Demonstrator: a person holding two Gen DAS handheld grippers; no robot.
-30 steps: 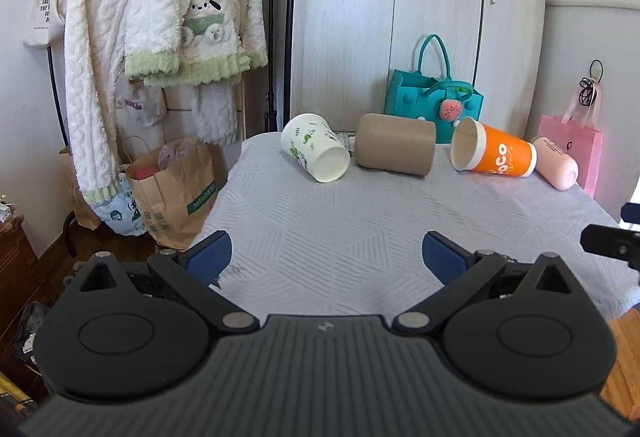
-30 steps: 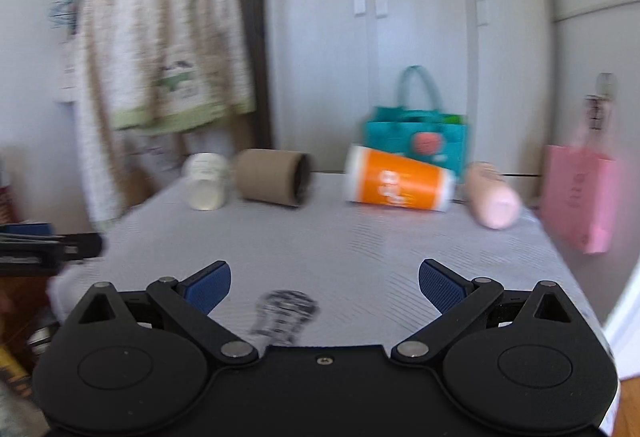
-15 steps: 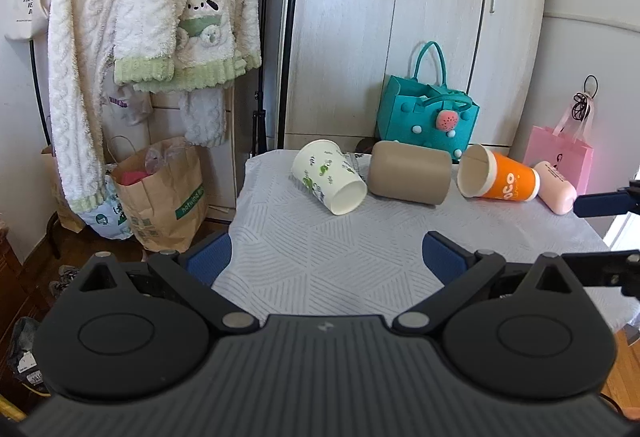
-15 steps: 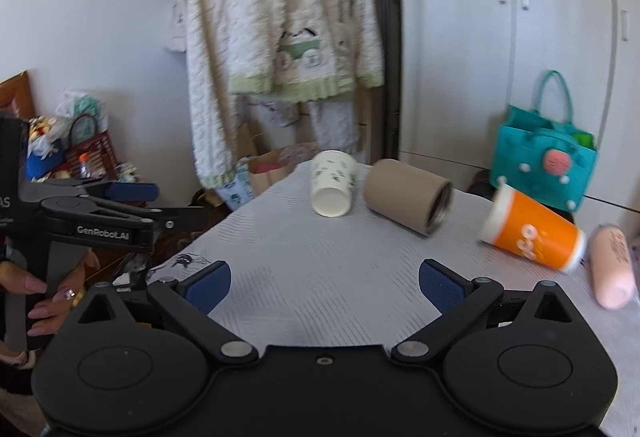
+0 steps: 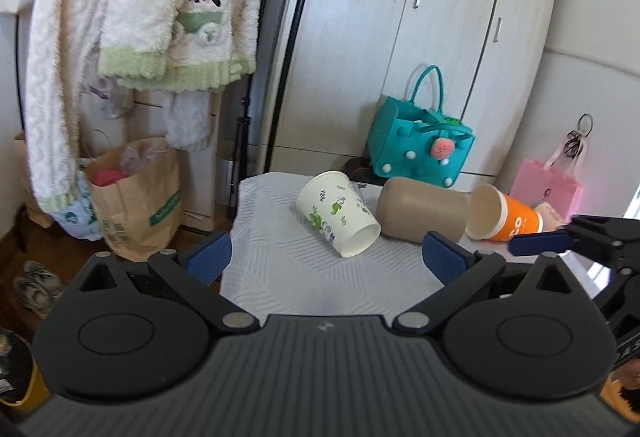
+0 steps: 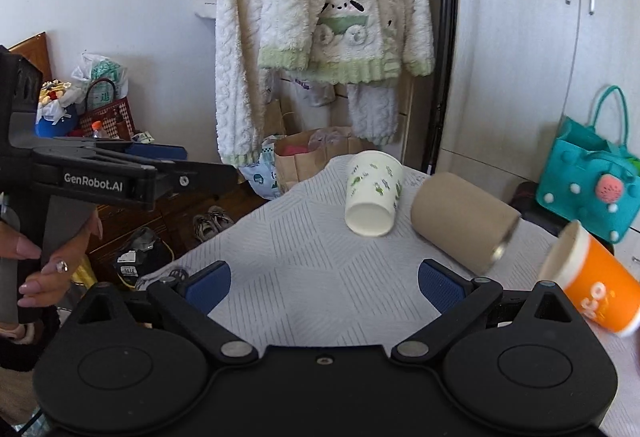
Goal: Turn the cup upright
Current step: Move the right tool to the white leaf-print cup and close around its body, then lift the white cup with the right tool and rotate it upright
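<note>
Three cups lie on their sides in a row on the white-clothed table (image 5: 280, 277): a white cup with green prints (image 5: 338, 213), a tan cup (image 5: 422, 213) and an orange cup (image 5: 502, 217). They also show in the right wrist view: white (image 6: 374, 193), tan (image 6: 460, 221), orange (image 6: 588, 285). My left gripper (image 5: 324, 257) is open and empty, near the table's front left. My right gripper (image 6: 324, 283) is open and empty, above the table's front. Its fingers (image 5: 540, 241) show in the left wrist view.
A pink bottle (image 5: 552, 215) lies beyond the orange cup. A teal bag (image 5: 420, 153) stands behind the table by the wardrobe (image 5: 420, 37). A brown paper bag (image 5: 136, 197) and a clothes rack with a fluffy robe (image 5: 140, 17) stand left of the table. My left gripper (image 6: 120, 173) is seen at left.
Both grippers have drawn back and swung left. The cups sit lower and further right in both views. No cup has moved.
</note>
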